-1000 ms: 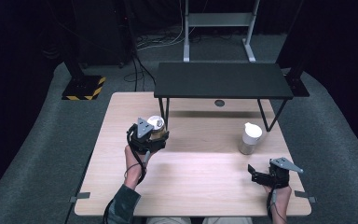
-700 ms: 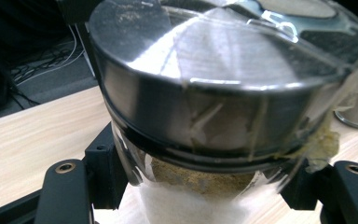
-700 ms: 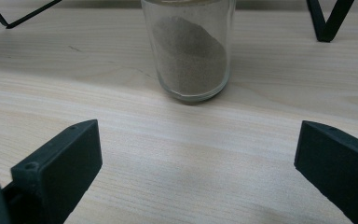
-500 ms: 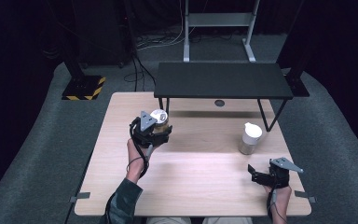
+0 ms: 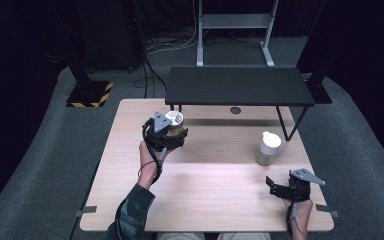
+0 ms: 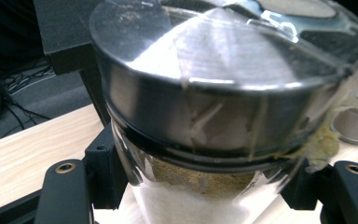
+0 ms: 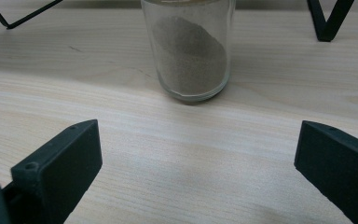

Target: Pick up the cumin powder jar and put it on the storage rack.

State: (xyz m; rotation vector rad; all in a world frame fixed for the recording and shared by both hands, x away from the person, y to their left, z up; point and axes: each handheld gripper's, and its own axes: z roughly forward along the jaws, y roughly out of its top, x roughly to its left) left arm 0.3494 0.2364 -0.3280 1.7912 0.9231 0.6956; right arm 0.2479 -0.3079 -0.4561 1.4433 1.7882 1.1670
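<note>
1. From the high view, the light wooden table [image 5: 205, 200] carries a low black metal shelf on thin legs [image 5: 237, 85] along its far edge. The left gripper [image 5: 172, 131] is held up over the table's left half, just short of the shelf's left legs, and clasps a glass jar with a clear lid and tan powder inside [image 5: 175, 120]. The right gripper [image 5: 280, 189] hovers near the table's front right corner, its jaws spread apart and pointing left. Ahead of it and slightly left stands a second glass jar with a white lid [image 5: 268, 147], well apart from its jaws, with the shelf's right leg just behind. A round grey disc [image 5: 236, 110] is set in the tabletop under the shelf.

2. Along the left gripper view, the jaws are clamped on the held jar [image 6: 223, 107], one on either side of its glass body below the shiny lid. The jar blocks most of what lies ahead; the shelf's edge [image 6: 70, 37] shows above left, and the grey disc [image 6: 356, 123] beyond right.

3. Along the right gripper view, the jaws stand wide apart with bare table [image 7: 191, 158] between them. The second jar [image 7: 190, 51] stands ahead, centred between them, untouched, half full of grey-brown powder. The shelf's legs [image 7: 326, 18] rise behind it.
</note>
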